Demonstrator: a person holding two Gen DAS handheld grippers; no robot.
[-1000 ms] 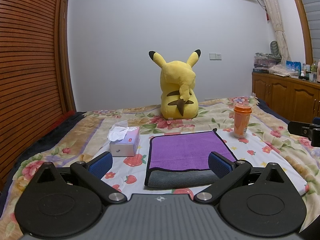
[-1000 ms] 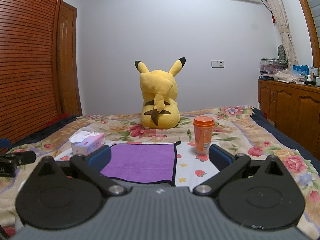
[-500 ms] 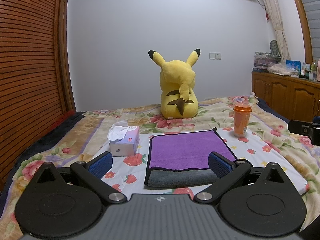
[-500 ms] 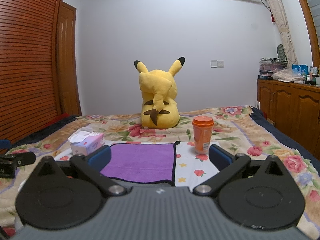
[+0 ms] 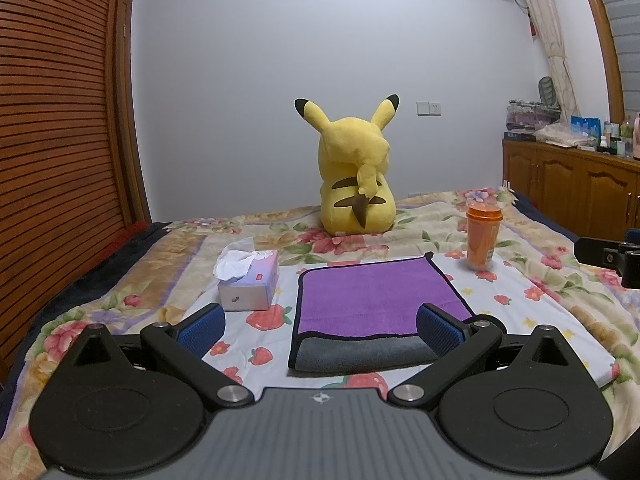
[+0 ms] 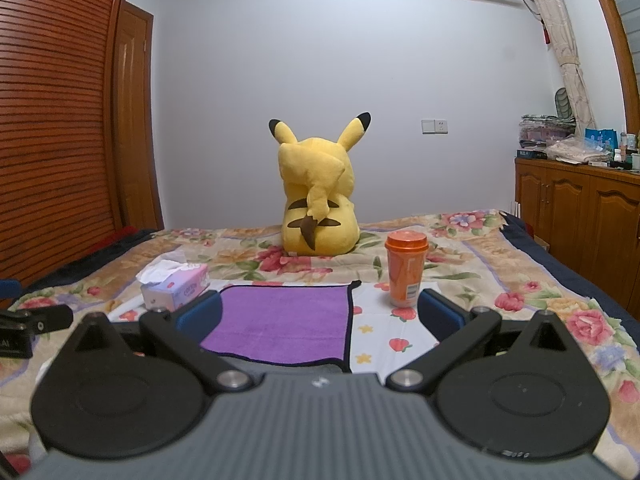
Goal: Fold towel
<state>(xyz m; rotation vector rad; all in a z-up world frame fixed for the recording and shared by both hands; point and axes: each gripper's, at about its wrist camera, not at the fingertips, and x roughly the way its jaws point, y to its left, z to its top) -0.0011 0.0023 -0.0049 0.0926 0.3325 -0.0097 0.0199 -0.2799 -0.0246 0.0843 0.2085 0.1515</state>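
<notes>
Your folded purple microfibre towel with grey underside (image 5: pixel 376 300) lies flat on the floral bed (image 5: pixel 540 292), its folded edge left and grey layer nearest you. Left tongs (image 5: pixel 320 330) spread wide, straddling its near edge; right tongs (image 6: pixel 320 316) spread, towel left of centre.

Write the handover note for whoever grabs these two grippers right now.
Left gripper: open, empty, held above the towel's near edge.
Right gripper: open, empty, over the towel's right side.
Towel: flat on the bedspread, folded with the purple layer over grey, between tissue box and orange cup.
Left: any further fold; neither gripper is touching it.
</notes>
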